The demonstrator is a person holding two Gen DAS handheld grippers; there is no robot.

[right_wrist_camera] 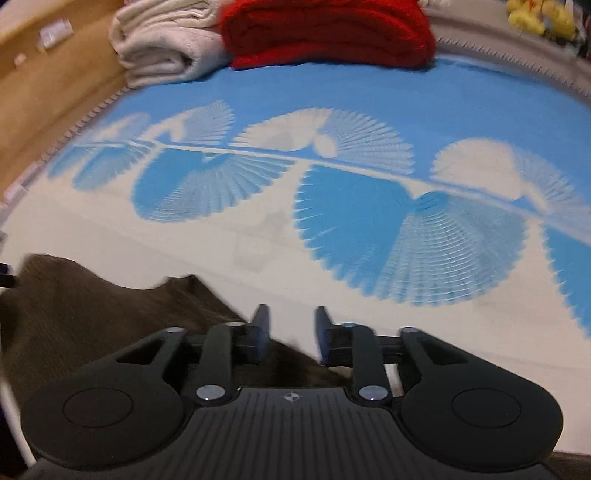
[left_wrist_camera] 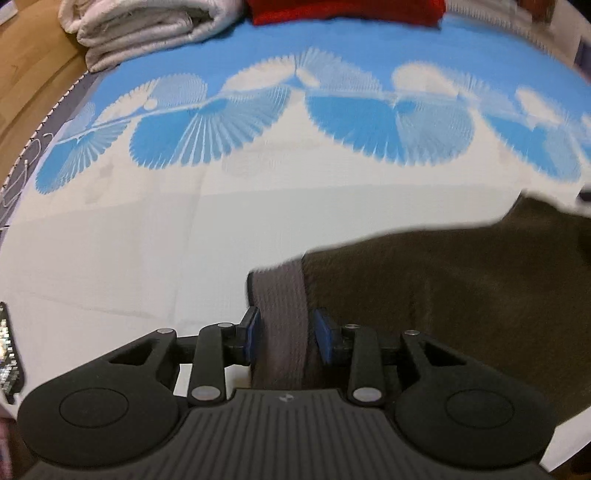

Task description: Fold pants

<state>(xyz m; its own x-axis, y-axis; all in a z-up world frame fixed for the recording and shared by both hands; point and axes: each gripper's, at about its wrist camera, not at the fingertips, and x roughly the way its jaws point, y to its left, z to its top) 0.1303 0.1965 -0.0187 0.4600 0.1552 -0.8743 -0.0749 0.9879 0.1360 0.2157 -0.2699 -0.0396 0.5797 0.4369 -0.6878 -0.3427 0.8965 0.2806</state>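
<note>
Dark brown pants (left_wrist_camera: 443, 295) lie on a white and blue patterned bed sheet (left_wrist_camera: 147, 240). Their grey waistband (left_wrist_camera: 282, 295) runs flat between the blue pads of my left gripper (left_wrist_camera: 286, 332), which straddle it without pinching, so the jaws are open. In the right wrist view the pants (right_wrist_camera: 92, 306) spread to the lower left and reach under my right gripper (right_wrist_camera: 291, 328). Its fingers stand apart with bare sheet (right_wrist_camera: 406, 325) showing in the gap and only a brown edge low between them; it holds nothing.
Folded white towels (left_wrist_camera: 147, 29) (right_wrist_camera: 166, 48) and a folded red fabric (left_wrist_camera: 343, 11) (right_wrist_camera: 325, 33) sit at the far edge of the bed. Wood flooring (left_wrist_camera: 29, 74) lies beyond the left edge. A yellow item (right_wrist_camera: 539, 18) is at the far right.
</note>
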